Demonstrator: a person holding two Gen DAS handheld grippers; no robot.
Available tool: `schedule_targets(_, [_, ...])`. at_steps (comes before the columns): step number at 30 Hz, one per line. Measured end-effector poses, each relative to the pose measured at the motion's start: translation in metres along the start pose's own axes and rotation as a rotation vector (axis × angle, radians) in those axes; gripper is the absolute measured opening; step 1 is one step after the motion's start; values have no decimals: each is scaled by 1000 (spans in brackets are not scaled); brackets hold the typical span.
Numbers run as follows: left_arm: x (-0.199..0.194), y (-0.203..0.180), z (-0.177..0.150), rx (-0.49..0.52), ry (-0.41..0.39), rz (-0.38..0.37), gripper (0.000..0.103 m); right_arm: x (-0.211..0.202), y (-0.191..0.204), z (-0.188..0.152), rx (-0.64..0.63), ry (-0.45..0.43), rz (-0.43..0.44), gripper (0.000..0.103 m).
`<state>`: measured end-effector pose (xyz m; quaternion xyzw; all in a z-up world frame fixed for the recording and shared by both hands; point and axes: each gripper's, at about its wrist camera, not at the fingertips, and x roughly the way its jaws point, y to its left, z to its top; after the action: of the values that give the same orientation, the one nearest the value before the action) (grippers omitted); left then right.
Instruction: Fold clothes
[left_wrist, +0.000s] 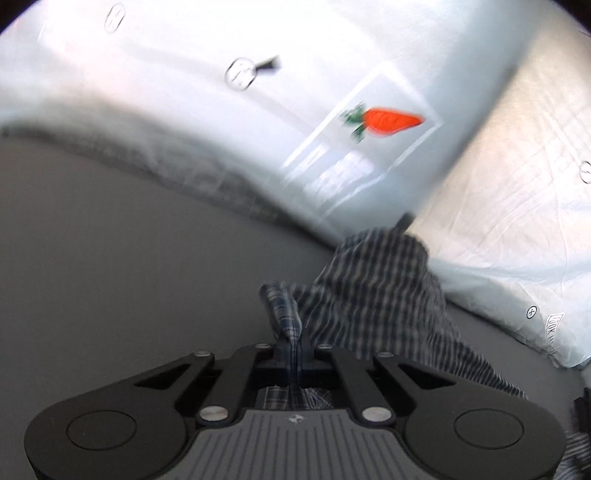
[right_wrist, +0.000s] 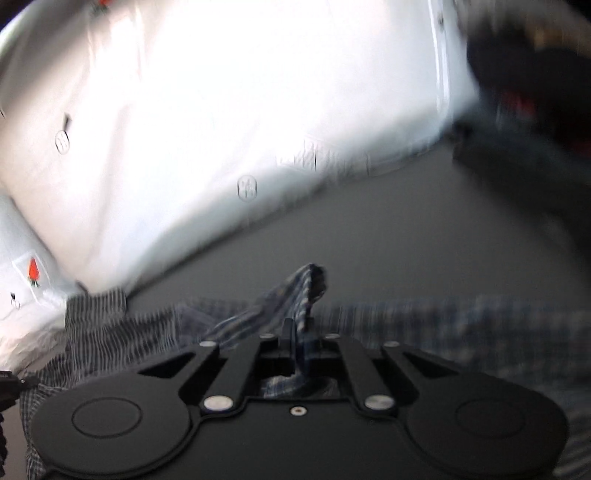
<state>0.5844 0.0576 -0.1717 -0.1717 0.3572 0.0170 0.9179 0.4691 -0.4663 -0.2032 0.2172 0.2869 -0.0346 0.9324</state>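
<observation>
Both grippers are pinching the checked garment (left_wrist: 373, 291): the left gripper (left_wrist: 291, 354) is clamping a bunched edge, the right gripper (right_wrist: 299, 343) another. Most of the cloth is trailing crumpled over the grey surface (left_wrist: 110, 258) beside white bedding (left_wrist: 184, 92). Folding seems barely begun, with no neat crease showing.

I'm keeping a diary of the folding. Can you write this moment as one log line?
left hand-held gripper: shut on plaid garment | right hand-held gripper: shut on plaid garment | surface: grey
</observation>
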Motion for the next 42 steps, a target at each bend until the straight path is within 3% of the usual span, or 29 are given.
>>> schedule_targets(3, [-6, -22, 11, 78, -39, -34, 2, -19, -3, 21, -23, -107, -23, 4])
schedule_targets(5, [6, -35, 8, 135, -22, -26, 3, -18, -6, 25, -68, -120, -71, 4])
schedule_targets(7, [21, -45, 2, 191, 9, 4, 9, -4, -13, 22, -84, -80, -124, 4])
schedule_targets(11, [62, -54, -23, 303, 106, 133, 23, 31, -21, 2, -139, 34, -258, 9])
schedule_targets(13, [64, -55, -29, 336, 109, 155, 41, 41, -24, -6, -168, 73, -314, 17])
schedule_targets(15, [50, -54, -30, 355, 85, 158, 53, 36, -24, -9, -172, 62, -334, 42])
schedule_targets(16, [41, -53, -30, 362, 71, 157, 58, 30, -24, -9, -167, 44, -333, 47])
schedule_targets(19, [13, -50, -31, 368, 41, 156, 69, 2, -18, -8, -158, -3, -315, 48])
schedule_targets(22, [-22, -45, -38, 357, 40, 154, 71, -21, -9, -14, -155, -17, -276, 48])
schedule_targets(26, [-68, -29, -76, 299, 101, 133, 72, -54, -2, -27, -146, -3, -191, 48])
schedule_targets(34, [-161, 19, -188, 126, 280, 78, 72, -120, -9, -77, -94, 122, -46, 48])
schedule_targets(38, [-200, 23, -228, 154, 315, 49, 72, -144, -23, -105, -36, 222, 26, 48])
schedule_targets(42, [-228, 23, -252, 154, 367, 17, 71, -164, -34, -136, -9, 300, 34, 49])
